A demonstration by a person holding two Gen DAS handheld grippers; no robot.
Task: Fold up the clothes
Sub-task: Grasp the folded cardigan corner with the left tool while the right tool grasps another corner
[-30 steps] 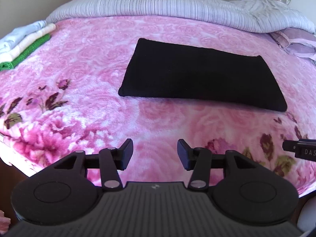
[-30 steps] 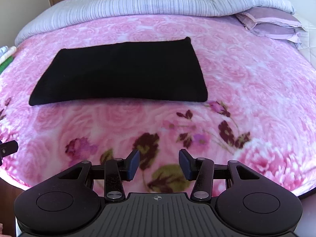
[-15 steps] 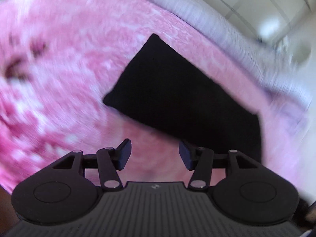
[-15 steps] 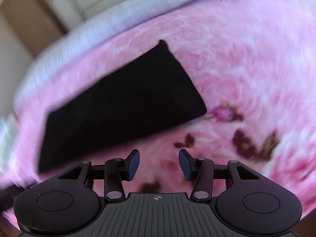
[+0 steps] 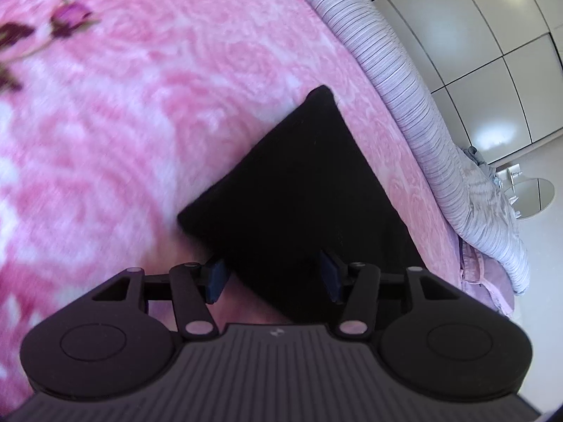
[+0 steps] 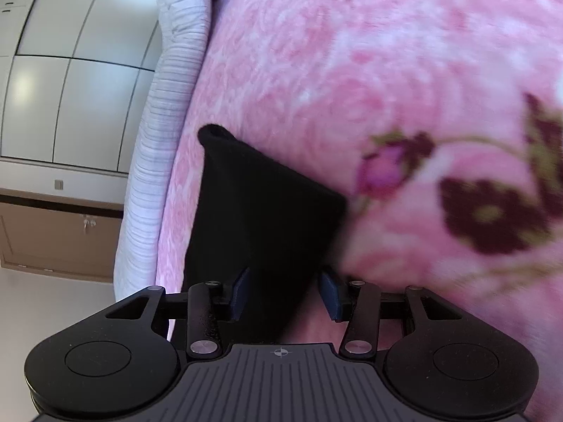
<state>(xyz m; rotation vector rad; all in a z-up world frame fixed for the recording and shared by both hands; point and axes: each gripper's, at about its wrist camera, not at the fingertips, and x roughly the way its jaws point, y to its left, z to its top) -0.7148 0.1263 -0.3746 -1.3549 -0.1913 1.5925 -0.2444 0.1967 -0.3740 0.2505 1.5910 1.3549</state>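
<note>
A folded black cloth (image 5: 299, 204) lies flat on the pink floral bedspread (image 5: 140, 105). In the left wrist view its left end fills the middle, and my left gripper (image 5: 272, 277) is open, tilted, with the cloth's near edge between its blue pads. In the right wrist view the black cloth (image 6: 260, 218) shows its right end, one corner slightly puffed up. My right gripper (image 6: 283, 290) is open too, straddling the cloth's near edge. Neither gripper has closed on the fabric.
A striped grey-lilac cover (image 5: 422, 112) runs along the head of the bed, with a lilac pillow (image 5: 485, 281) beside it. White wardrobe doors (image 6: 70, 52) and a wooden cabinet (image 6: 52, 239) stand beyond the bed. Dark flower prints (image 6: 492, 211) mark the bedspread.
Both grippers have dropped down and forward to the cloth's two ends, each rolling sideways. The cloth edge now sits between each pair of open fingers. The cloth itself has not moved.
</note>
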